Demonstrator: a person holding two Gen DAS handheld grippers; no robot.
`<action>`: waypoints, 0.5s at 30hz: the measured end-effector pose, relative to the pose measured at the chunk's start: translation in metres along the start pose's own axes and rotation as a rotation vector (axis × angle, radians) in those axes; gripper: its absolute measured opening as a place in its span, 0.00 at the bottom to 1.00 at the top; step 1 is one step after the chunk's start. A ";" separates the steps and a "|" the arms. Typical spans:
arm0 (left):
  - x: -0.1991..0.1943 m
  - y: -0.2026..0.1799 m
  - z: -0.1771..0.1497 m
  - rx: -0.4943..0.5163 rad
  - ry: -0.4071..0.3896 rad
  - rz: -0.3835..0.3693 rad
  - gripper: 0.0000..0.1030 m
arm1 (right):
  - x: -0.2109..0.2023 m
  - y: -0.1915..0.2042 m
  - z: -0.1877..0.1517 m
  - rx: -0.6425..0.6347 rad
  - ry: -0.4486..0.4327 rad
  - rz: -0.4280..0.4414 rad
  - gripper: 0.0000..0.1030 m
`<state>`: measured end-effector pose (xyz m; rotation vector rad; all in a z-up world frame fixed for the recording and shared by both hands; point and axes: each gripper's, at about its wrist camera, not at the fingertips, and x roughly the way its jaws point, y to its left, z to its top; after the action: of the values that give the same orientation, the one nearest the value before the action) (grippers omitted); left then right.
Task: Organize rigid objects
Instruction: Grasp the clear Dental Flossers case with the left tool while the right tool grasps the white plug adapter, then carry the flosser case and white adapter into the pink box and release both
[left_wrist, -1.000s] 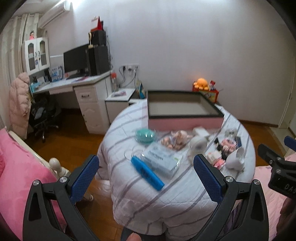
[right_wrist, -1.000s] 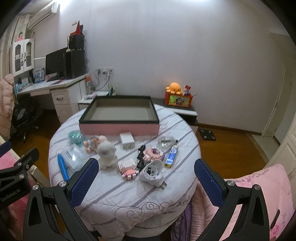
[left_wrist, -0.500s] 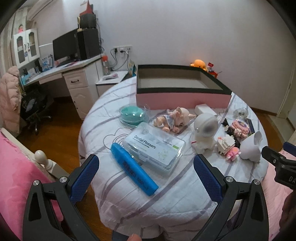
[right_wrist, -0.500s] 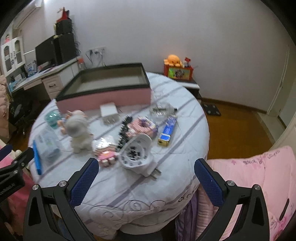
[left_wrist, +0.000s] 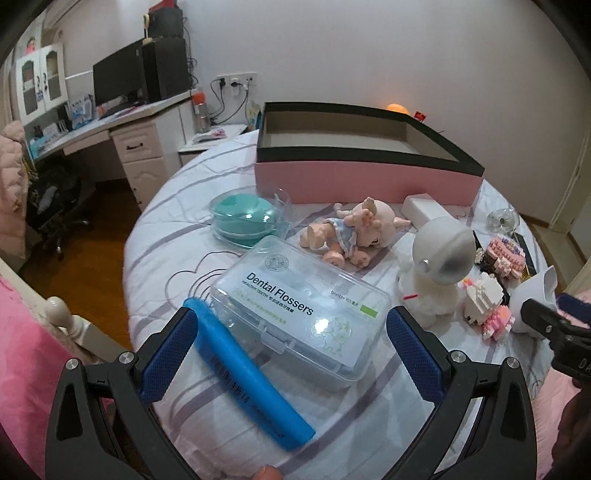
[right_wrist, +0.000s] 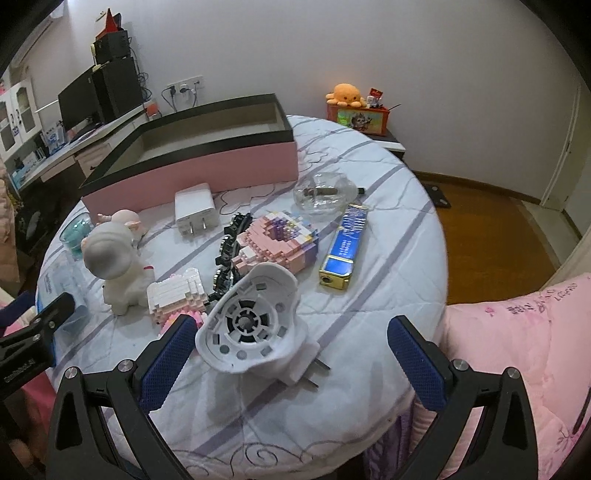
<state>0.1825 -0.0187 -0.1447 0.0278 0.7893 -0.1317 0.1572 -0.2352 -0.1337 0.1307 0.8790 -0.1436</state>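
Clear Dental Flossers case (left_wrist: 301, 308) lies on round table (left_wrist: 369, 424), blue tube (left_wrist: 247, 373) touching its near side. Left gripper (left_wrist: 291, 354) wide open, empty, fingers flanking both. Right gripper (right_wrist: 293, 363) wide open, empty, over white plug-in fixture (right_wrist: 255, 325).

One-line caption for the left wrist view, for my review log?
Open left claw poised over the dental flossers box and blue tube, pink storage box behind.

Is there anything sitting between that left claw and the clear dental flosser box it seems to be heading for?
Nothing visible blocks it. The left gripper, jaws open, already has the dental flosser box between them. The blue tube lies alongside the box's left edge, inside the same gap, and might get caught too.
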 end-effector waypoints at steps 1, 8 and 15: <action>0.002 0.000 0.000 0.004 -0.001 -0.003 1.00 | 0.003 0.000 0.000 0.002 0.005 0.008 0.96; 0.016 -0.007 0.004 0.098 -0.010 0.019 1.00 | 0.014 -0.002 0.000 0.021 0.003 0.049 0.87; 0.020 -0.002 0.009 0.062 -0.019 -0.024 1.00 | 0.019 0.007 0.001 -0.007 0.007 0.068 0.61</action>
<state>0.2031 -0.0234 -0.1525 0.0754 0.7666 -0.1792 0.1705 -0.2295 -0.1474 0.1539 0.8813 -0.0767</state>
